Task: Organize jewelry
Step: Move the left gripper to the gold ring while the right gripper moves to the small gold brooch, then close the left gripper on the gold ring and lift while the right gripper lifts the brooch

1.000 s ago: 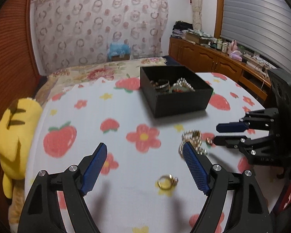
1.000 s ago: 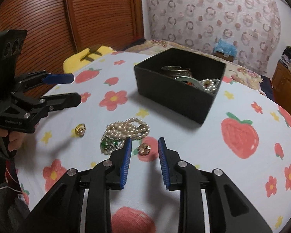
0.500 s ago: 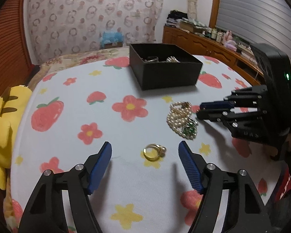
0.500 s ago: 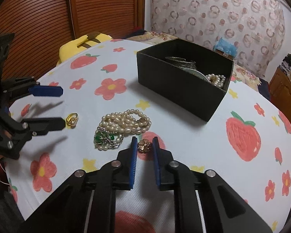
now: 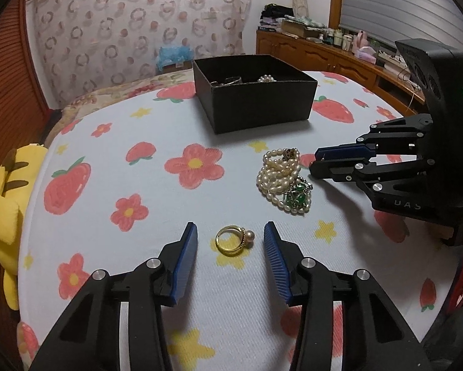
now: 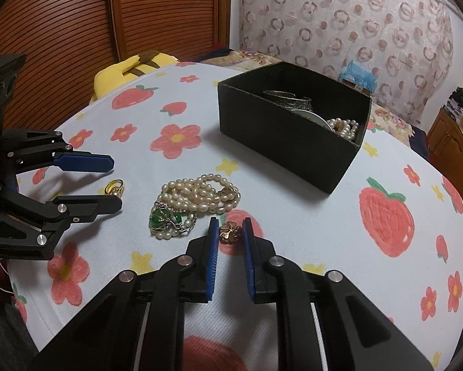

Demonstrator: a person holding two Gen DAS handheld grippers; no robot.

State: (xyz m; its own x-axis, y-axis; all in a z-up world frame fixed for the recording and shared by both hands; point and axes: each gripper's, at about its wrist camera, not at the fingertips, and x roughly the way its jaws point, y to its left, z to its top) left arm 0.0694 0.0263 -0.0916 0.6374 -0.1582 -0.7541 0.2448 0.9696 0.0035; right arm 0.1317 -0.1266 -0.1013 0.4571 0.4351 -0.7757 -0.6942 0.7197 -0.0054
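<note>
Left wrist view, near to far: we see the left gripper (image 5: 230, 236) straddling the gold ring (image 5: 234, 240) with a pearl on it. The jaws are closing, the ring lies on the tablecloth (image 5: 114, 160) between them, and neither blue pad touches it yet. Beyond and to the right lies the pearl necklace (image 5: 279, 174), heaped, with a green pendant (image 5: 298, 196) at its near end. The right gripper (image 5: 316, 160) comes in from the right just beside that heap; from here its fingers look nearly together and we cannot see what is between them. Farthest is the black box (image 5: 256, 106); only a sliver of its contents shows over the rim.

Right wrist view fills the gaps. We see the right gripper (image 6: 229, 227) pinching a small bronze flower-shaped piece (image 6: 229, 232) on the cloth, both pads against its sides, jaws narrow. The pearl necklace (image 6: 199, 196) sits just left of the fingertips, apart from them. The left gripper (image 6: 115, 182) shows at the left edge with the gold ring (image 6: 115, 187) in its gap. The black box (image 6: 288, 140) is open toward this camera: a silver bangle (image 6: 288, 99), a round pale disc and a pearl strand (image 6: 342, 126) lie inside. A yellow plush toy (image 6: 132, 68) sits at the far edge of the table.
</note>
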